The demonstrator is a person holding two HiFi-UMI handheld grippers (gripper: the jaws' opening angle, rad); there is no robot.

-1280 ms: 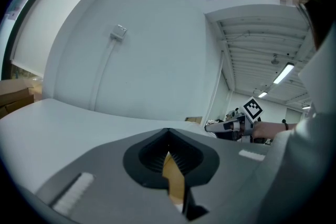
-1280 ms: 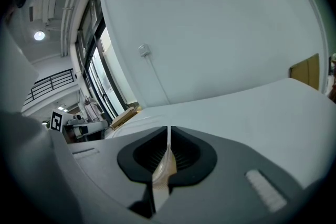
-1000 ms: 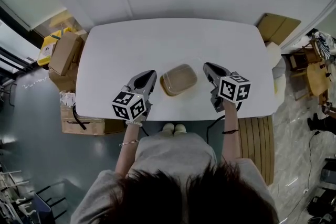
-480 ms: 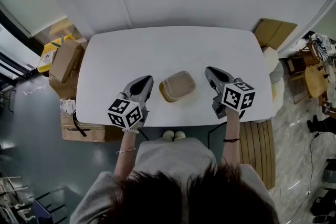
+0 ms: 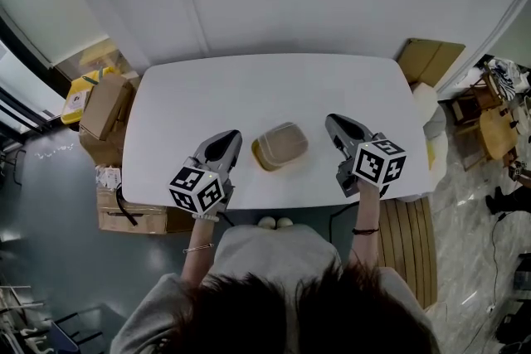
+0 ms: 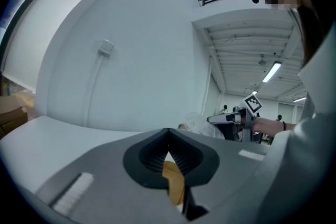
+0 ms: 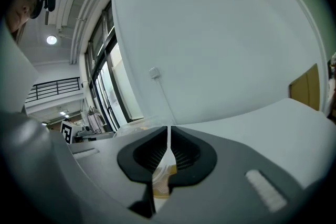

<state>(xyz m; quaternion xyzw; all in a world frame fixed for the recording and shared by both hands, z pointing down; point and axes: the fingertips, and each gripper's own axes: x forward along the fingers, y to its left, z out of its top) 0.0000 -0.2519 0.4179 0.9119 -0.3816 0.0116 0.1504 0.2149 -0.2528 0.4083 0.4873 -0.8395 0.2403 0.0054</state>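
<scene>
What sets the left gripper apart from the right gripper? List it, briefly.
Side: the left gripper is left of the brown container, the right gripper right of it. Pose: the left gripper angles rightward, the right gripper leftward. Shared: both have jaws together on nothing, apart from the container, over the white table.

Container [image 5: 280, 146] sitting on table [image 5: 249, 87] near its front edge, left gripper [image 5: 227, 138] waiting just left of it, right gripper [image 5: 333, 123] just right
</scene>
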